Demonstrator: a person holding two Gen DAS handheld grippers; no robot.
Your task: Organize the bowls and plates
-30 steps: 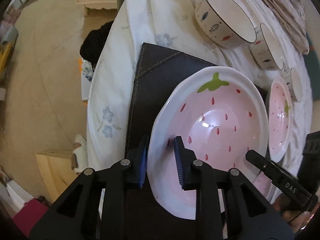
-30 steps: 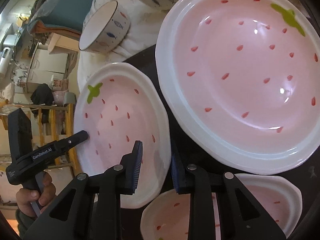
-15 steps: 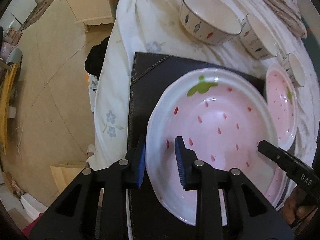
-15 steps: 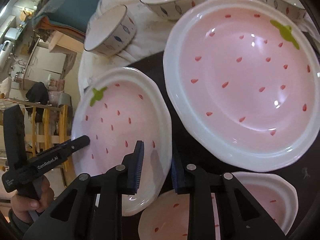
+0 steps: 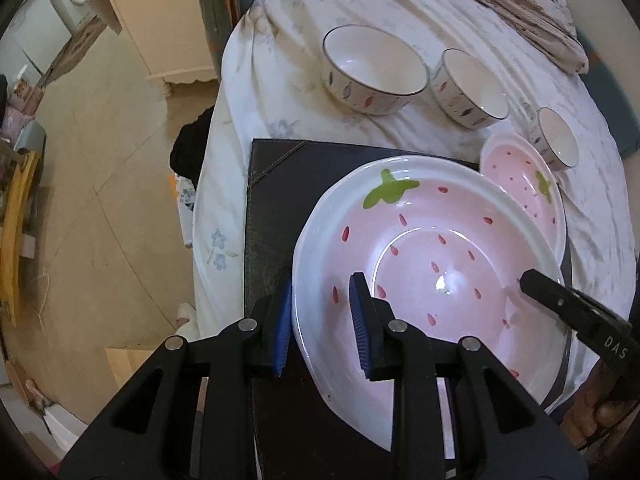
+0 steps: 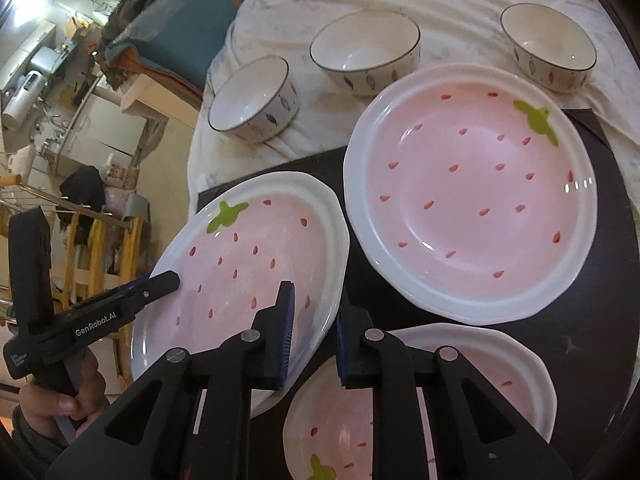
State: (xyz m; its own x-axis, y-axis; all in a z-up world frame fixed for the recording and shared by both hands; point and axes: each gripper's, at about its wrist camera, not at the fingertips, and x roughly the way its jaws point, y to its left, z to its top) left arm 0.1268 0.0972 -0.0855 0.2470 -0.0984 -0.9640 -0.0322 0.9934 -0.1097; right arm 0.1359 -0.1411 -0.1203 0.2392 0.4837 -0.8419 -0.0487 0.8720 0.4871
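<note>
Both grippers hold one pink strawberry plate (image 5: pixel 432 280) by opposite rims, lifted and tilted above the dark placemat (image 5: pixel 272 184). My left gripper (image 5: pixel 320 320) is shut on its left rim. My right gripper (image 6: pixel 310 334) is shut on its right rim; the plate also shows in the right wrist view (image 6: pixel 240 264). A larger strawberry plate (image 6: pixel 468 196) lies flat on the mat to the right. Two smaller strawberry dishes (image 6: pixel 480 380) lie stacked under my right gripper. Three white patterned bowls (image 6: pixel 364 52) stand on the cloth behind.
The table is covered by a white floral cloth (image 5: pixel 280 80). A folded striped cloth (image 5: pixel 520 8) lies at the back. Another strawberry plate (image 5: pixel 528 184) shows behind the held plate. The table edge drops to a tiled floor (image 5: pixel 100 160) on the left.
Both grippers have risen and pulled back with the plate. The bowls and the big plate now look farther away, and more of the table is in view.
</note>
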